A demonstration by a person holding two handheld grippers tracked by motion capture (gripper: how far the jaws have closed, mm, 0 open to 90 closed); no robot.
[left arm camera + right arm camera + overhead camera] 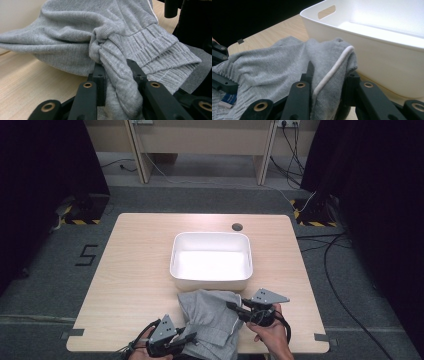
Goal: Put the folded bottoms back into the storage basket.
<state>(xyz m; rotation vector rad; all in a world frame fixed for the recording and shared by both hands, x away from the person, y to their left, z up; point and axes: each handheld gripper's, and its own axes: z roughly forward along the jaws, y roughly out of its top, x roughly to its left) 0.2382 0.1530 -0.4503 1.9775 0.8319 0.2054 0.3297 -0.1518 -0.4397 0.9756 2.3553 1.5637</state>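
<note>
Pinching ribbed grey knit garment (212,322), both grippers' jaws clamped on folds; glossy white rectangular tub (211,257) beside

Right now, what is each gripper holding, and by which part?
Both hold the grey sweatpants. The left gripper pinches bunched fabric beside the ribbed waistband; the right gripper clamps a fold along the white side stripe.

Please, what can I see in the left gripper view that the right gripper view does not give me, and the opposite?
The left gripper view alone gives the ribbed elastic cuff of the garment, bunched between the left gripper.

The right gripper view alone gives the white rectangular plastic bin with its handle slot, a white piping stripe and a small blue label.

Both share the grey knitted garment and the light wooden table.
</note>
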